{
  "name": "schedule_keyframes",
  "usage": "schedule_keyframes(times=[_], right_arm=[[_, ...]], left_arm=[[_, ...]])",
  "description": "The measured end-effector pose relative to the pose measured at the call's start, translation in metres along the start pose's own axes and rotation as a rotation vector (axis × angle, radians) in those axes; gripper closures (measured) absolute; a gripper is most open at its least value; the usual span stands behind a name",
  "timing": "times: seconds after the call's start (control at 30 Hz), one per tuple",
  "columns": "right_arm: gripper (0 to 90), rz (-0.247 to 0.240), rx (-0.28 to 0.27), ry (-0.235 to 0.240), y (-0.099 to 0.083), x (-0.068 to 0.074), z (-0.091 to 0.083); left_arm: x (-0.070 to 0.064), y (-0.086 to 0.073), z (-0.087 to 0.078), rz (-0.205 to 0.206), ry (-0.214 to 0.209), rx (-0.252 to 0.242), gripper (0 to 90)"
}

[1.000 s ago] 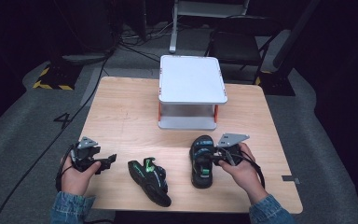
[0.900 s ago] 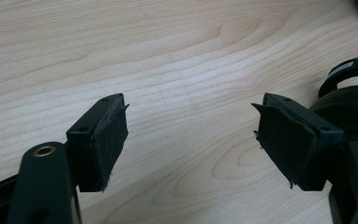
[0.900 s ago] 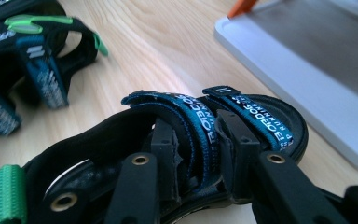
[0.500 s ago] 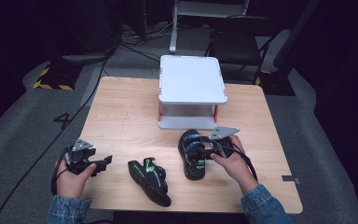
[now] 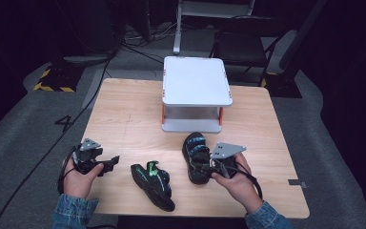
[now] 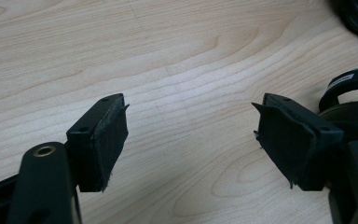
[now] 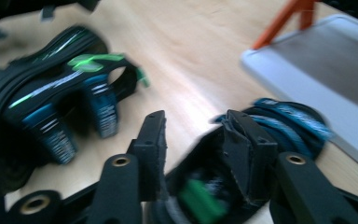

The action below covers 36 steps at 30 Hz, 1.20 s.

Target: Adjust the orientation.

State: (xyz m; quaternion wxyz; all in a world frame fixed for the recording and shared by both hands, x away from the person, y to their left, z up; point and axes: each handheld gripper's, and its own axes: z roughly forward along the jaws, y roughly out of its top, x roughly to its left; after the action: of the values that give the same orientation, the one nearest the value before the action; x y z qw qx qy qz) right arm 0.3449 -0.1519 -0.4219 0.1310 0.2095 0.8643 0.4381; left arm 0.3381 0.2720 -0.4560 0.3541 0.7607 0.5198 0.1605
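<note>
Sandals are the matter of this work: two black sport sandals with woven blue and green straps lie on the pale wooden table [image 5: 124, 114], near the person's edge. The right gripper [image 5: 208, 168] has its jaws closed on the heel part of the black sandal with blue straps [image 5: 195, 153], which lies just in front of the white two-level shelf with orange posts [image 5: 196, 90], close to its lower board but, as far as I can tell, not touching it. In the right gripper view the jaws stand close together with the dark rim of this sandal [image 7: 242, 154] between them, though the picture is blurred.

The other black sandal with green and blue straps [image 5: 153, 183] lies between the two hands, free, with its toe toward the table edge. The left gripper [image 5: 110, 163] rests low over the bare wood just beside it, and its jaws stand wide apart with nothing between them.

I judge such a sandal to be light, with a soft foam sole that bends and straps that fold when pressed. A hold on one thin strap would let it swing and tilt. The firmer sole edge at the heel, or the thick strap base, seems the better place, because the rubber there is not slippery.
</note>
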Motion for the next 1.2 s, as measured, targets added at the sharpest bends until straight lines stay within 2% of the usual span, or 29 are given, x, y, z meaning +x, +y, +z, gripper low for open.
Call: schedule_keyframes(times=[0.1,0.23,0.33,0.5,0.7,0.8,0.83,0.87,0.9,1.03,1.1,1.2], right_arm=[[56.4,-0.015,0.013,0.036,0.004,0.011,0.009],[50.5,-0.024,0.026,0.049,0.007,0.017,0.024],[48.3,-0.009,0.047,0.071,0.007,0.022,0.034],[46.8,-0.048,0.091,0.104,0.007,0.033,0.053],[44.2,-0.064,0.149,0.146,0.001,0.042,0.077],[45.8,-0.06,0.16,0.159,0.002,0.043,0.085],[50.4,-0.056,0.159,0.171,0.002,0.042,0.086],[58.5,-0.054,0.156,0.184,0.003,0.041,0.087],[61.4,-0.054,0.147,0.206,0.002,0.04,0.088],[63.4,-0.045,0.12,0.234,0.003,0.039,0.094],[62.8,-0.043,0.117,0.231,0.004,0.04,0.097],[66.4,-0.053,0.114,0.222,0.007,0.041,0.1]], left_arm=[[0.001,-0.004,-0.004,-0.007,0.002,-0.006,24.8],[0.004,-0.012,-0.012,-0.025,0.021,-0.01,24.9],[0.006,-0.016,-0.017,-0.046,0.028,-0.013,25.0],[0.006,-0.019,-0.019,-0.047,0.033,-0.011,25.0],[0.006,-0.019,-0.018,-0.043,0.034,-0.01,24.9],[0.006,-0.019,-0.017,-0.037,0.033,-0.005,25.0],[0.006,-0.019,-0.017,-0.036,0.033,-0.006,24.9],[0.006,-0.019,-0.017,-0.039,0.034,-0.006,24.9],[0.006,-0.019,-0.017,-0.038,0.034,-0.006,24.9],[0.006,-0.019,-0.015,-0.036,0.032,-0.003,24.9],[0.006,-0.018,-0.015,-0.039,0.029,-0.002,24.9],[0.005,-0.018,-0.015,-0.039,0.026,-0.002,24.9]])
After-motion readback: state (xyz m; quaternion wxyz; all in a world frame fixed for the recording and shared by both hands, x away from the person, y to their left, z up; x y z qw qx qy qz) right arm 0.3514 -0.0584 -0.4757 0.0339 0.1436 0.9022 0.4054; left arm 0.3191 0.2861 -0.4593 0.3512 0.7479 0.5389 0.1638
